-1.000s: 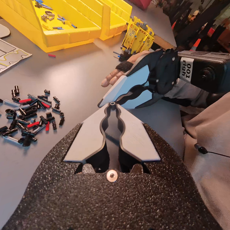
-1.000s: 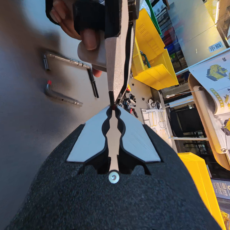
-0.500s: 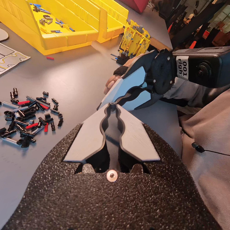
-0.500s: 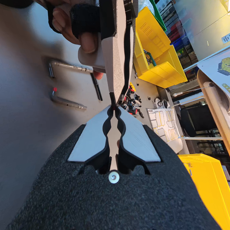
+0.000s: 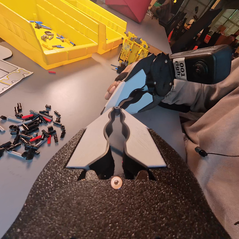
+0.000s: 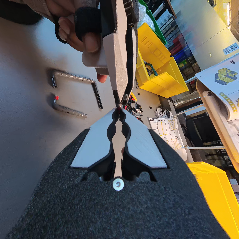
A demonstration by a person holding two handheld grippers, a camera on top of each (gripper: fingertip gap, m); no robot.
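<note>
My left gripper (image 5: 117, 110) is shut on a small grey connector with a round hole (image 5: 117, 108). My right gripper (image 5: 116, 105) comes in from the right and meets it tip to tip above the grey table (image 5: 77, 90). In the right wrist view my right gripper (image 6: 118, 109) is shut on a small red pin (image 6: 118, 109). The pin's end touches the tip of the left gripper (image 6: 120, 100), which hangs down from above with the grey connector (image 6: 125, 97). A gloved hand (image 6: 82, 38) holds the left gripper.
A pile of small black, red and grey pins (image 5: 32, 129) lies at the left. Yellow bins (image 5: 62, 54) and a yellow brick model (image 5: 134, 50) stand behind. Two bent grey rod assemblies (image 6: 75, 78) (image 6: 67, 109) lie on the table. A sticker sheet (image 6: 166, 130) and an open booklet (image 6: 222, 80) are at the right. My left and right fingertips are right by each other.
Both grippers stay shut and tip to tip. They have shifted slightly together over the table, and the red pin now shows between the tips in the right wrist view.
</note>
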